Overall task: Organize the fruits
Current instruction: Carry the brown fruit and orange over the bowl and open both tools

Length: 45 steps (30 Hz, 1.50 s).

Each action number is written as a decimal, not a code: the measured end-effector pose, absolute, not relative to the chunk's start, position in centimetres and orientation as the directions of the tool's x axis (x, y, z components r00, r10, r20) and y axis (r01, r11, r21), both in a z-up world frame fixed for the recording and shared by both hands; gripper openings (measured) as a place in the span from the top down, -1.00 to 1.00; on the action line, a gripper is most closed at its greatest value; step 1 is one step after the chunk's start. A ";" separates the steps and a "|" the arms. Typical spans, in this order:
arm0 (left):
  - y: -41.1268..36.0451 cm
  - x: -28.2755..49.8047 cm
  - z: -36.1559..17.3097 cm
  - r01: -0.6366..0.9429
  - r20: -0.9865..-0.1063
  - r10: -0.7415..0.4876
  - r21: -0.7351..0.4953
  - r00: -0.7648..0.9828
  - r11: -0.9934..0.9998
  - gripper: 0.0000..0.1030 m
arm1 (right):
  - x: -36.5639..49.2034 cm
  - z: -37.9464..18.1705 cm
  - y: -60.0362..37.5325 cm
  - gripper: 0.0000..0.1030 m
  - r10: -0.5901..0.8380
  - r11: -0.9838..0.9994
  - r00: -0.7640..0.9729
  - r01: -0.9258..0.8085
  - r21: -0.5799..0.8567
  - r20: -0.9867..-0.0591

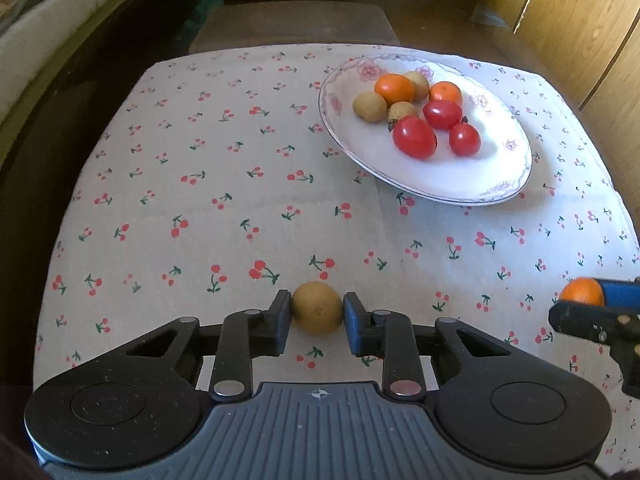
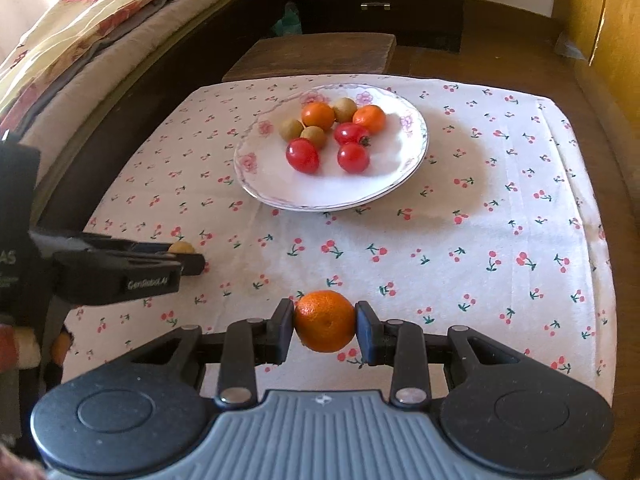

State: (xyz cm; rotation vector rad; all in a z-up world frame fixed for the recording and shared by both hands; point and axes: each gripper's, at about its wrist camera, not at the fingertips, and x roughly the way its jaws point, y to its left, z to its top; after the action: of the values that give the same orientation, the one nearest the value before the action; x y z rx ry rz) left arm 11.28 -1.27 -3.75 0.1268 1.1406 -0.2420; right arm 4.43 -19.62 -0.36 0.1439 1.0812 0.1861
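A brown longan is clamped in the left gripper, just above the cherry-print surface. A small orange is clamped in the right gripper. Ahead of both, a flowered plate is loaded with tomatoes, oranges and longans.

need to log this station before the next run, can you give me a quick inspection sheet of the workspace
surface: table under a cherry-print cloth
job's things: floral plate holding two oranges, three brown fruits and three red tomatoes; one brown fruit and one orange off the plate
clutter: nothing seen
grippers: left tool shut on the brown fruit; right tool shut on the orange
cables: nothing seen
surroundings: bed with patterned bedding, dark wooden stool, dark drawer cabinet, wooden doors
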 end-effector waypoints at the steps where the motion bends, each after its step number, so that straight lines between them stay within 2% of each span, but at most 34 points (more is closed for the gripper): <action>1: -1.2 11.1 -3.7 0.250 -0.910 -0.135 -0.036 0.391 0.967 0.31 | 4.4 -0.4 -19.6 0.34 0.219 0.975 0.458 -0.079 0.206 -0.862; 18: -3.1 6.7 0.9 0.269 -0.860 -0.245 -0.132 0.447 0.954 0.31 | 2.7 3.0 -19.9 0.34 0.198 0.978 0.539 -0.056 0.200 -0.819; 26: -5.0 8.9 0.8 0.278 -0.837 -0.289 -0.172 0.465 0.945 0.30 | 5.5 2.2 -21.1 0.34 0.173 0.980 0.546 -0.016 0.197 -0.819; 40: -4.9 13.6 -0.5 0.212 -0.828 -0.276 -0.195 0.488 0.958 0.30 | 10.5 1.1 -21.4 0.34 0.167 0.979 0.555 0.003 0.203 -0.815; 45: -5.9 14.5 -1.0 0.219 -0.829 -0.253 -0.162 0.498 0.962 0.33 | 11.9 0.6 -20.7 0.34 0.165 0.980 0.556 -0.001 0.198 -0.815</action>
State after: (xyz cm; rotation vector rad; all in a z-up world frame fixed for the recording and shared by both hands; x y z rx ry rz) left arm 14.50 -5.92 -0.96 -0.0368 1.0099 -0.2856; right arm 11.89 -20.74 0.60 0.1826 0.9779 0.0983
